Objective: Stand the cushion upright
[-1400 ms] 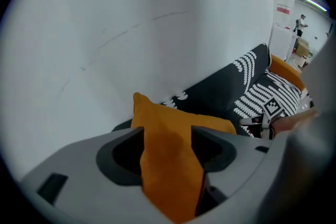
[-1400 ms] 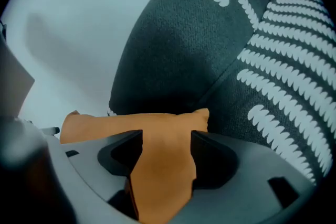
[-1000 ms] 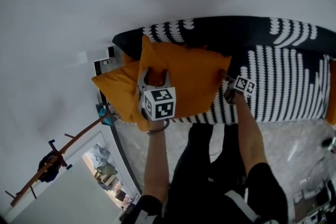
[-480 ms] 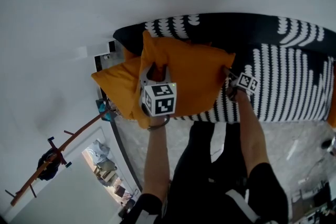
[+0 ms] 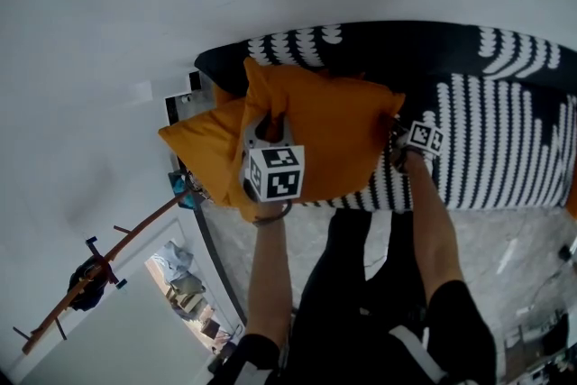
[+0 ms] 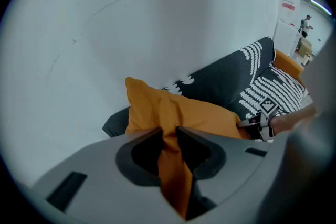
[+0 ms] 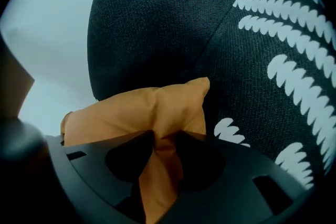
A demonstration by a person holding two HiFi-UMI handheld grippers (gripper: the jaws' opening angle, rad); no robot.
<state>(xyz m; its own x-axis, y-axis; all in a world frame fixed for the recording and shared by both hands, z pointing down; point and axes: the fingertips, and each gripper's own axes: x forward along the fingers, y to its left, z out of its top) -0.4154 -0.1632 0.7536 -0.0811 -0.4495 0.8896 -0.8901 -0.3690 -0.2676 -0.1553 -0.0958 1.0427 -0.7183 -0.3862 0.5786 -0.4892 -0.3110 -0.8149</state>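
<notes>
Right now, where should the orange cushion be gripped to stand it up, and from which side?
The orange cushion is soft, so pinch folds of its near edge from the person's side, well apart. The left gripper and right gripper have just been closing on fabric there, pads pressing.

My left gripper (image 6: 168,136), fingers (image 6: 148,137) just closed further, pinches a fold of the orange cushion (image 6: 157,107), which sits against a black sofa (image 6: 226,78) with white markings under a pale wall (image 6: 157,18), with my right gripper (image 6: 253,122) at its far corner.
</notes>
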